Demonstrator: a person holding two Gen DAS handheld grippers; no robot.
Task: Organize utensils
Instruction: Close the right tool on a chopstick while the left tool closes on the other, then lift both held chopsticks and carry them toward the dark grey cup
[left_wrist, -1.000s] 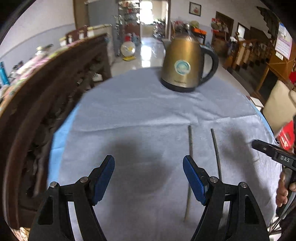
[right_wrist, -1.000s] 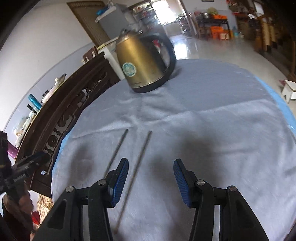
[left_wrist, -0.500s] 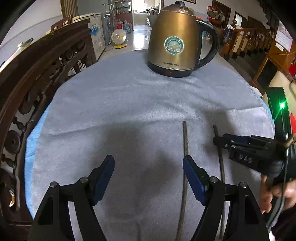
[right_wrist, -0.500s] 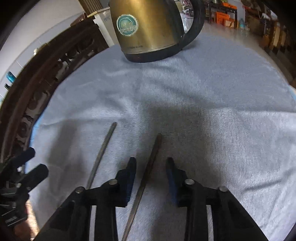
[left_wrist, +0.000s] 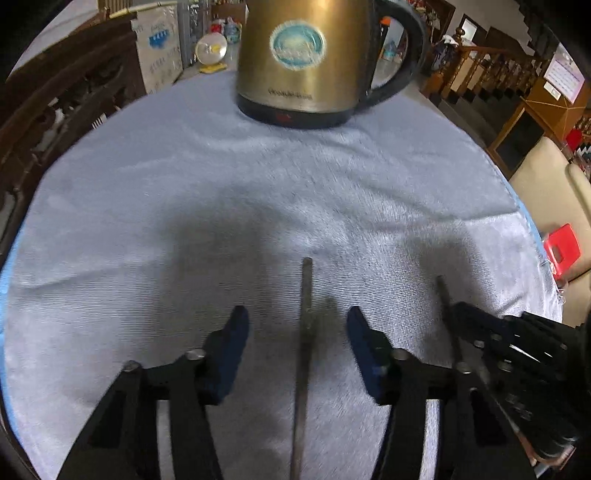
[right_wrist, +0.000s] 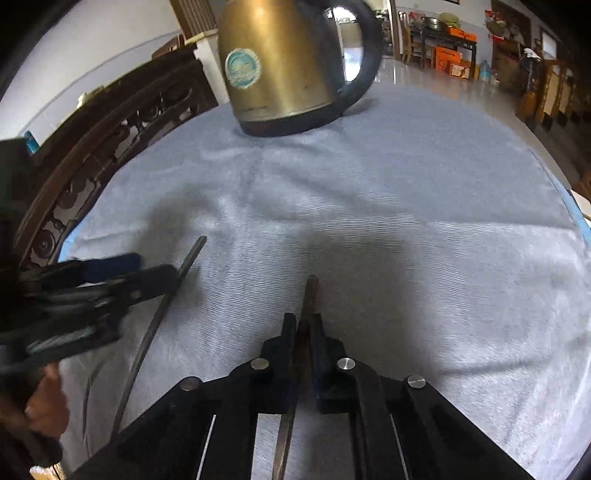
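Two thin dark metal chopsticks lie side by side on a grey cloth (left_wrist: 184, 206). In the left wrist view my left gripper (left_wrist: 297, 325) is open and straddles the left chopstick (left_wrist: 304, 332), its blue pads apart from it. The right chopstick (left_wrist: 441, 295) lies to the right, under my right gripper (left_wrist: 476, 325). In the right wrist view my right gripper (right_wrist: 304, 325) is shut on the right chopstick (right_wrist: 310, 291), whose tip pokes out ahead of the pads. The left chopstick (right_wrist: 170, 295) and my left gripper (right_wrist: 122, 269) show at the left.
A brass-coloured electric kettle (left_wrist: 314, 59) with a black handle stands on the cloth at the far side; it also shows in the right wrist view (right_wrist: 284, 62). A carved dark wooden chair back (right_wrist: 92, 147) runs along the table's left edge. A red stool (left_wrist: 563, 249) sits beyond the right edge.
Both grippers moved forward and down over the chopsticks. My right gripper closed on the right chopstick. My left gripper narrowed and shifted right until it straddled the left chopstick.
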